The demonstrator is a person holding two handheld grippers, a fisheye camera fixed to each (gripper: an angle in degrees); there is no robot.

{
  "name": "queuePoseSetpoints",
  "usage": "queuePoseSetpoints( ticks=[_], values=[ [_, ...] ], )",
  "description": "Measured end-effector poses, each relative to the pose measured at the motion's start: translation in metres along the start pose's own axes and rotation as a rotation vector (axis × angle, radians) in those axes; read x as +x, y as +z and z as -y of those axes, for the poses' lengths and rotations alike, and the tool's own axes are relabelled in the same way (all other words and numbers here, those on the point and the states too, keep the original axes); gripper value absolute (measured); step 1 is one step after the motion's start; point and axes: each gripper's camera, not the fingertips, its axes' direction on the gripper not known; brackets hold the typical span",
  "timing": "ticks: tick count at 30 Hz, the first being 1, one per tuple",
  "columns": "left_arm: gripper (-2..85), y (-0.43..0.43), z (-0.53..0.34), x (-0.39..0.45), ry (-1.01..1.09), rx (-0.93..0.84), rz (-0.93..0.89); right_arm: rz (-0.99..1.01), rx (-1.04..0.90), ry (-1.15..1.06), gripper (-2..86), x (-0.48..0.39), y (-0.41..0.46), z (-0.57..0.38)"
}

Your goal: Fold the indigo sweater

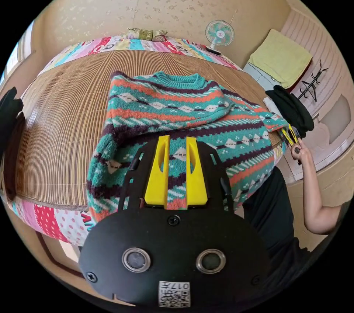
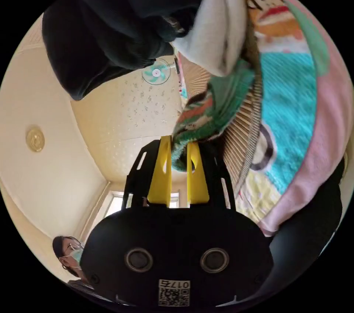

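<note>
- The patterned knit sweater (image 1: 177, 121), banded in teal, orange, dark purple and white, lies on a bamboo mat (image 1: 62, 125) that covers a bed; its teal collar points toward the far edge of the mat and its hem hangs over the near edge.
- In the left gripper view, the left gripper (image 1: 176, 150) sits over the sweater's lower body near the mat's near edge. Its yellow jaws stand slightly apart with knit showing in the gap; whether they pinch the fabric cannot be told.
- One sleeve stretches out to the mat's right edge, where the right gripper (image 1: 289, 134) meets its cuff, held by the person's hand (image 1: 299, 150).
- In the right gripper view, the right gripper (image 2: 179, 158) is clamped on that sleeve cuff (image 2: 199, 125), with the teal knit bunched between both yellow jaws.
- Beside the cuff in that view run the edge of the bamboo mat (image 2: 243, 132) and a cartoon-print bedsheet (image 2: 291, 114) in turquoise, pink and yellow.
- A black garment (image 2: 110, 25) and a white cloth (image 2: 217, 25) hang close above the cuff.
- A small standing fan (image 1: 219, 34) stands at the far right corner of the bed, against a cream patterned wall.
- A yellow-green towel (image 1: 282, 56) lies on a piece of furniture to the right of the bed.
</note>
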Motion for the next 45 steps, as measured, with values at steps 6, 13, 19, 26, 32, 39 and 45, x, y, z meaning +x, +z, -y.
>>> queuePoseSetpoints(
  ticks=[6, 13, 19, 26, 32, 39, 45],
  values=[
    [8.1, -0.027, -0.054, -0.019, -0.126, 0.036, -0.058, -0.169, -0.181, -0.931, 3.5, -0.221, 0.169, -0.153],
    [8.0, -0.026, -0.08, 0.0, -0.134, -0.008, -0.08, -0.366, -0.971, -1.065, 5.0, -0.122, 0.397, -0.38],
    [3.8, -0.061, -0.076, 0.012, -0.106, 0.039, 0.125, -0.467, -0.718, -1.075, 1.5, -0.11, 0.314, -0.415],
    [-0.9, 0.021, -0.03, 0.016, -0.004, -0.244, 0.345, -1.006, -0.852, -0.984, 0.5, -0.054, 0.308, -0.409],
    [-1.0, 0.053, 0.031, 0.001, 0.018, -0.267, 0.389, -1.003, -0.887, -1.095, 0.3, -0.037, 0.402, -0.387],
    [0.3, -0.011, 0.021, -0.066, -0.09, -0.112, 0.07, -0.915, -0.968, -0.833, 0.8, -0.057, 0.438, -0.324],
    [11.1, -0.078, -0.121, -0.088, -0.115, -0.127, -0.129, -0.712, -0.849, -0.742, 3.2, -0.074, 0.259, -0.318]
  ],
)
